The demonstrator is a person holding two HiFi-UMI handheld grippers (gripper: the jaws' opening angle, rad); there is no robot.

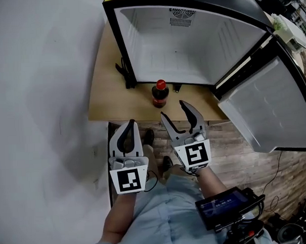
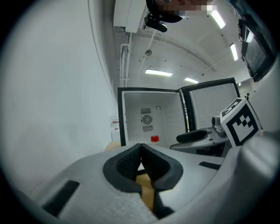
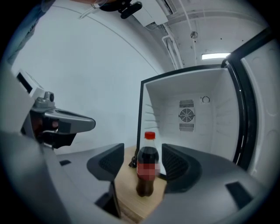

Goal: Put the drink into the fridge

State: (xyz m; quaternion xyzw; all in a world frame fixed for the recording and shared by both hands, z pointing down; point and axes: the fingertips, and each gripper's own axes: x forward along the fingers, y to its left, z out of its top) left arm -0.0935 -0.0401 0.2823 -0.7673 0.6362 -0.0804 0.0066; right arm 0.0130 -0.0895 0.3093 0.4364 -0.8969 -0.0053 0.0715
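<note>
A dark cola bottle (image 1: 160,93) with a red cap stands upright on the wooden table (image 1: 109,98), just in front of the open fridge (image 1: 190,46), whose white inside is bare. My right gripper (image 1: 173,109) is open a short way before the bottle. In the right gripper view the bottle (image 3: 148,170) shows between the two pads (image 3: 107,161), apart from both. My left gripper (image 1: 131,126) hangs back at the table's near edge, shut and holding nothing. From the left gripper (image 2: 141,149) view only the bottle's red cap (image 2: 154,139) shows.
The fridge door (image 1: 266,106) stands swung out to the right. A black cable (image 1: 124,74) lies by the fridge's left front corner. A white wall runs along the left. Wooden floor (image 1: 245,140) lies below, and a device with a screen (image 1: 225,207) hangs at the person's waist.
</note>
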